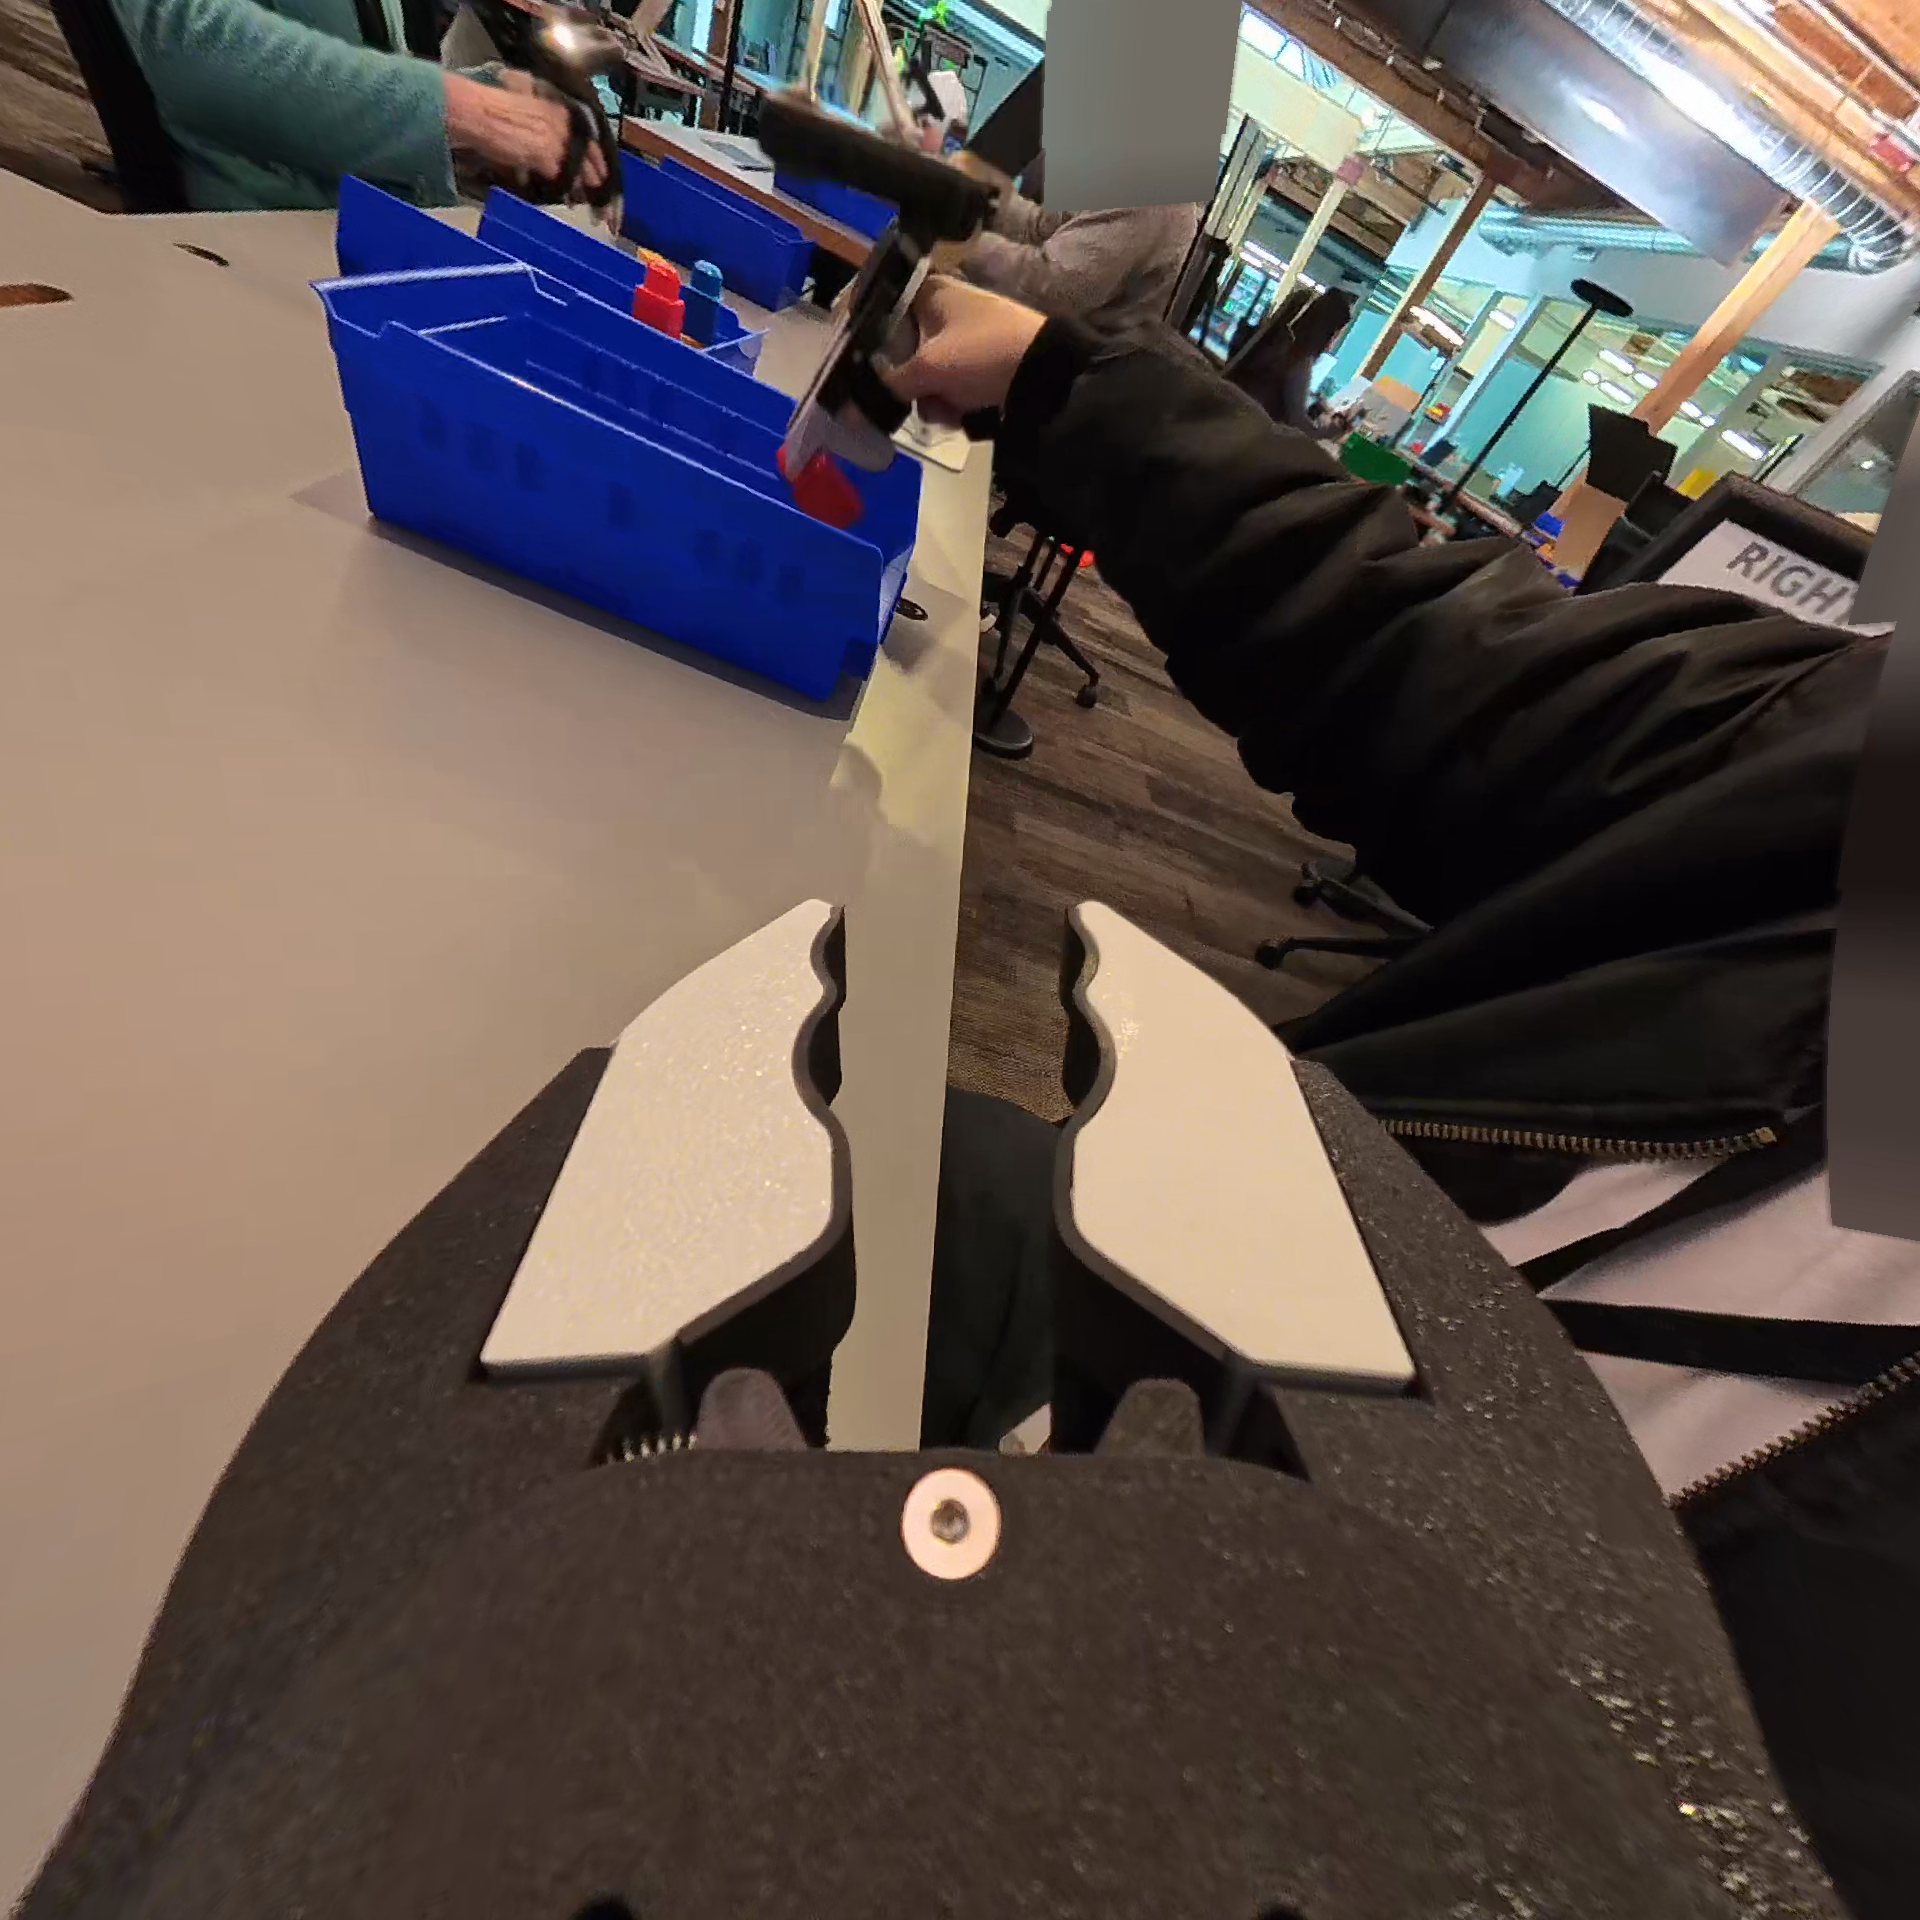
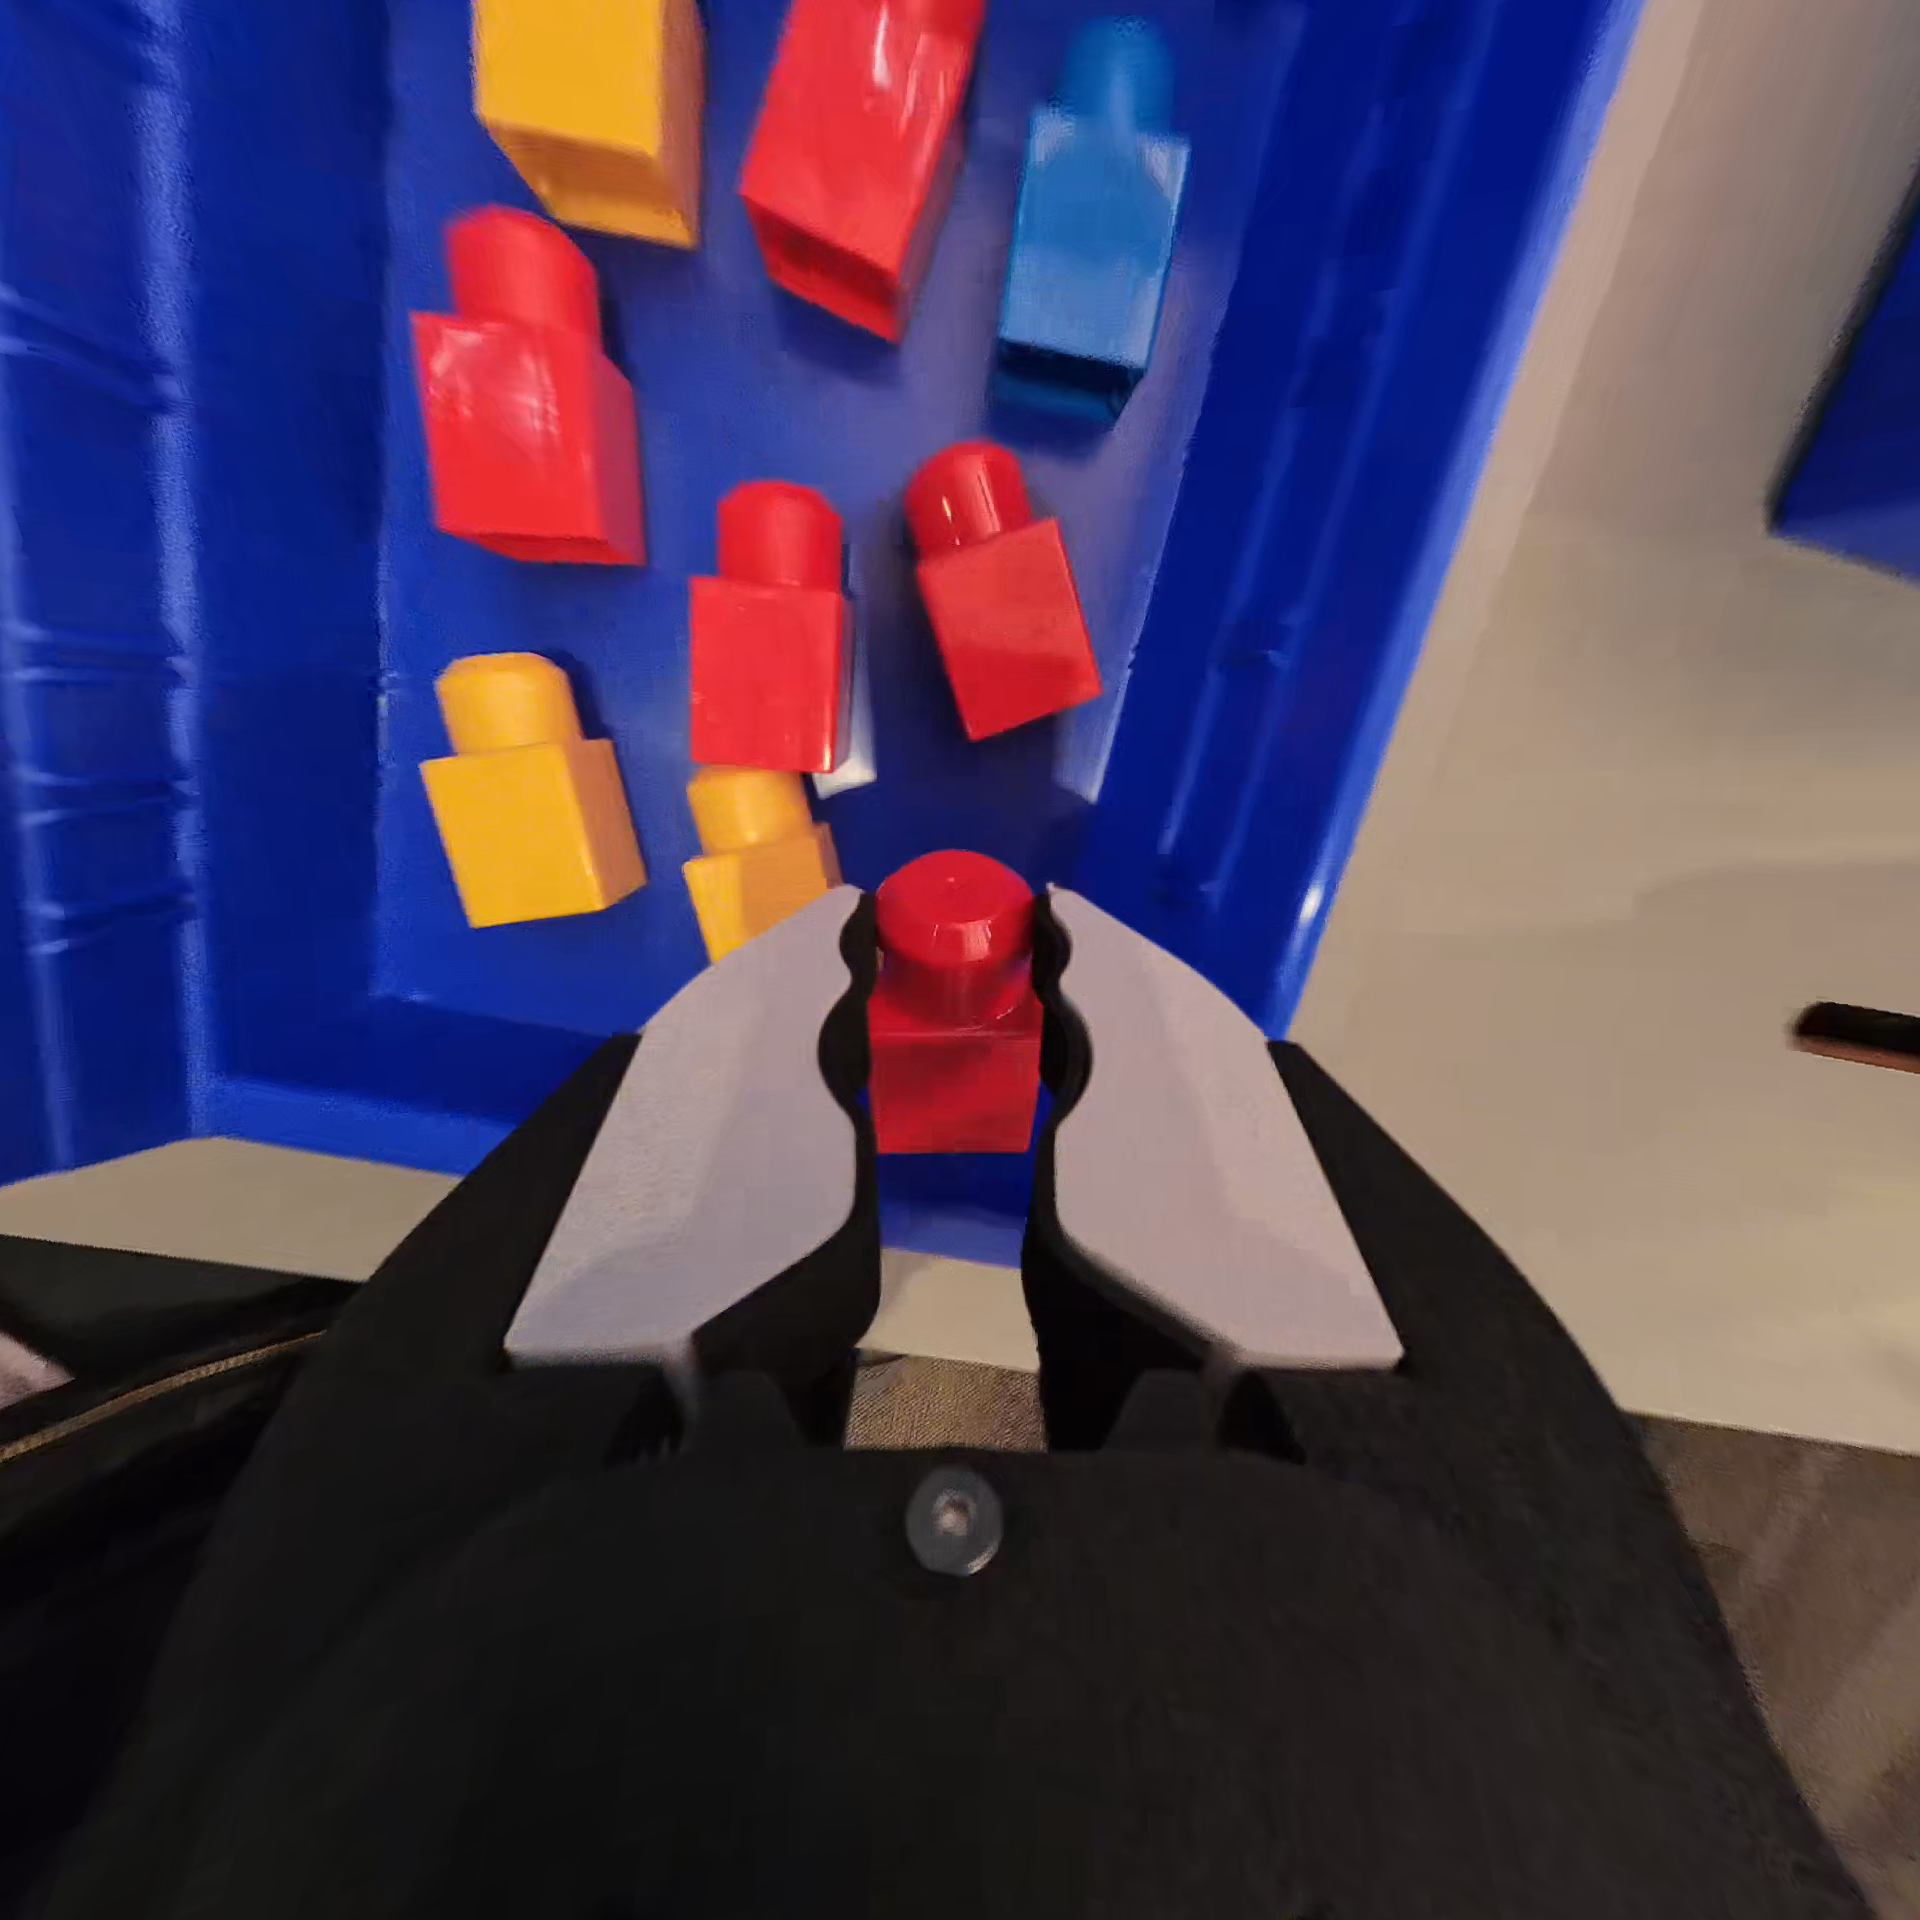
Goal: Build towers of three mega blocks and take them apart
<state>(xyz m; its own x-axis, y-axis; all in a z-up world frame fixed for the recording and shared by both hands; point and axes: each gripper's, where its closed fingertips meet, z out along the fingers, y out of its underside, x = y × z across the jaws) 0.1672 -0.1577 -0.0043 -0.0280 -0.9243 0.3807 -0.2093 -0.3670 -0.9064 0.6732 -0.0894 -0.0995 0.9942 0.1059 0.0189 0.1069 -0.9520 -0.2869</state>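
Right hand-held gripper (image 2: 954, 920) clamps 1 red block (image 2: 954, 1029).

Left wrist view low along the table edge (image 1: 914, 935); right wrist view close above the shared blue bin (image 2: 260, 727).

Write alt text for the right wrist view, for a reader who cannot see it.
The right gripper is shut on a red block, stud pointing forward, held above a blue bin. Loose in the bin lie four red, three yellow and one blue block; grey table shows to the right.
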